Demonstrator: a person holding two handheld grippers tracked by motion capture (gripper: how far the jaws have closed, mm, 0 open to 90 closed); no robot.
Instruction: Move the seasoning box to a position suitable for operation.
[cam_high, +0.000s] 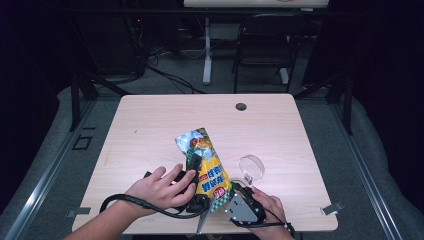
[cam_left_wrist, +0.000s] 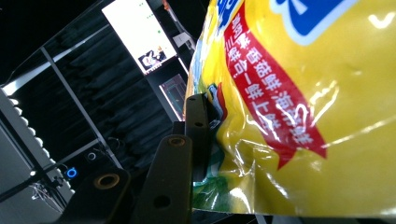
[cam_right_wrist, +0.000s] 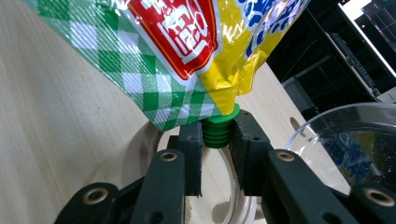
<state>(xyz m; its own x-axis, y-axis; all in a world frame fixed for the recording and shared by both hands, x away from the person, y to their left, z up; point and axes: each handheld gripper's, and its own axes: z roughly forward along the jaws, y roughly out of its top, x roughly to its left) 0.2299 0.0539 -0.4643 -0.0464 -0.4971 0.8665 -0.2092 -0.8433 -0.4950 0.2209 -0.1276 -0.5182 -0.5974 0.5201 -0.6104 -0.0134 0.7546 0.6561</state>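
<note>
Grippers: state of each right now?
Left gripper: shut on the yellow sauce pouch.
Right gripper: shut on the pouch's green cap.

The pouch (cam_high: 206, 165) was glossy, crinkled plastic film that caught bright glints. Its green spout (cam_right_wrist: 217, 129) looked like ribbed, matt plastic. Beside the pouch, the bowl (cam_high: 251, 167) was clear and smooth, glass or plastic. The desk (cam_high: 150, 130) under them had a pale, matt wood-grain top. The right gripper (cam_right_wrist: 215, 154) showed matt black plastic.
</note>
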